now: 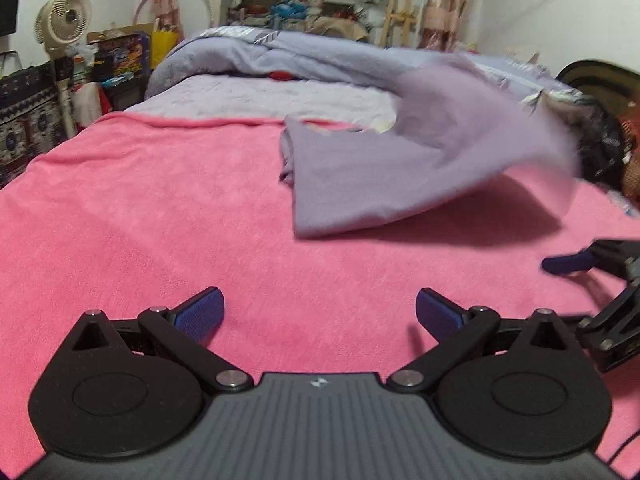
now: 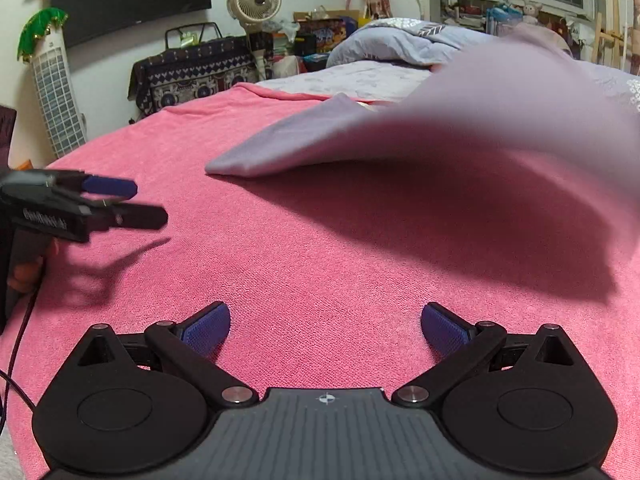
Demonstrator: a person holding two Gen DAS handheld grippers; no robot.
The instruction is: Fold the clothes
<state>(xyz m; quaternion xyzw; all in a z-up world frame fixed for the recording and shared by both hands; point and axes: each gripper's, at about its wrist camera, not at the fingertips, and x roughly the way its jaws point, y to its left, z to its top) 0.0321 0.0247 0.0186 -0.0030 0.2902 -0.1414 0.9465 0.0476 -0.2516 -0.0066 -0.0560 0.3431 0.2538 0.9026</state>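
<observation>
The lavender garment is motion-blurred along its raised right portion in both views; its edge there cannot be traced. In the right wrist view it runs off the right edge. The right tongs are cut off by the left wrist view's right edge. The left tongs appear blurred at the frame's left.

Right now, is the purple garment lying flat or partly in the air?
Partly in the air: the purple garment has its near edge on the pink towel, while the blurred right side is lifted, casting shadow.
</observation>
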